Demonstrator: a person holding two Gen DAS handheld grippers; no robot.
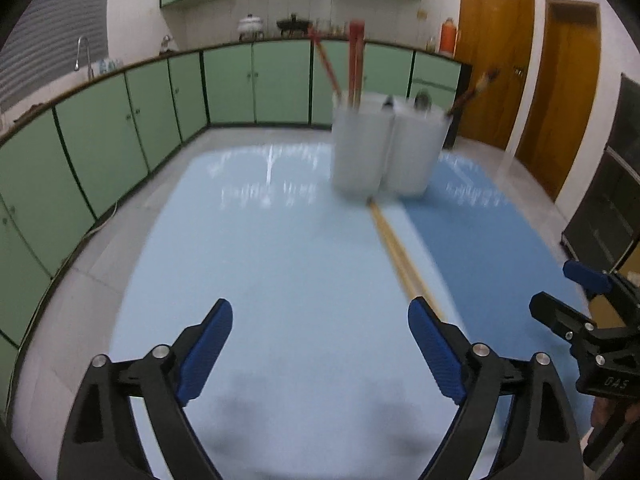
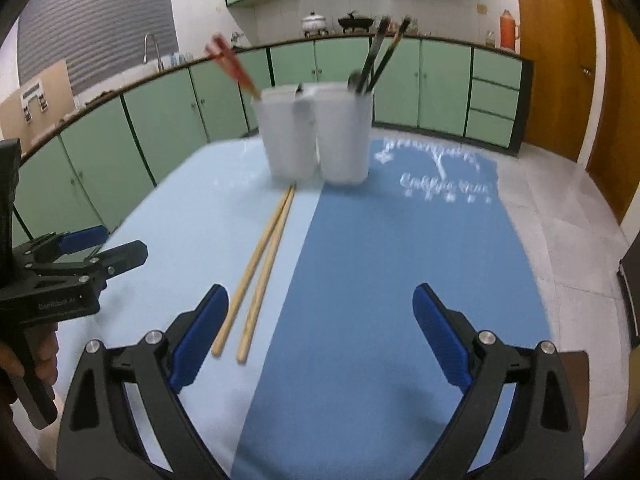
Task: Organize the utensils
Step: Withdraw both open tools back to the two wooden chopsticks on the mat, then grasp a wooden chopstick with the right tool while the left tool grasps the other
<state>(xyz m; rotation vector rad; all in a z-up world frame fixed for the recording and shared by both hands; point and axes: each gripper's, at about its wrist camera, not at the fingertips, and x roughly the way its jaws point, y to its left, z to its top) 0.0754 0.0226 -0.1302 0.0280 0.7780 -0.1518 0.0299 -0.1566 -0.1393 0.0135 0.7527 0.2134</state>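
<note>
Two white holders stand side by side at the table's far middle. The left holder (image 2: pixel 286 136) (image 1: pixel 360 148) has red chopsticks (image 2: pixel 234 66) (image 1: pixel 356 64) in it. The right holder (image 2: pixel 346 136) (image 1: pixel 418 148) has dark chopsticks (image 2: pixel 382 54). A pair of plain wooden chopsticks (image 2: pixel 260 272) (image 1: pixel 404 260) lies on the table in front of the holders. My left gripper (image 1: pixel 320 344) is open and empty, left of the wooden pair. My right gripper (image 2: pixel 320 336) is open and empty, just right of the pair's near ends.
The table has a light blue mat (image 1: pixel 260 260) and a darker blue mat (image 2: pixel 400 280). Green kitchen cabinets (image 1: pixel 100 140) ring the room behind. Wooden doors (image 1: pixel 496 64) stand at the right. A dark shelf (image 1: pixel 608 200) is beside the table.
</note>
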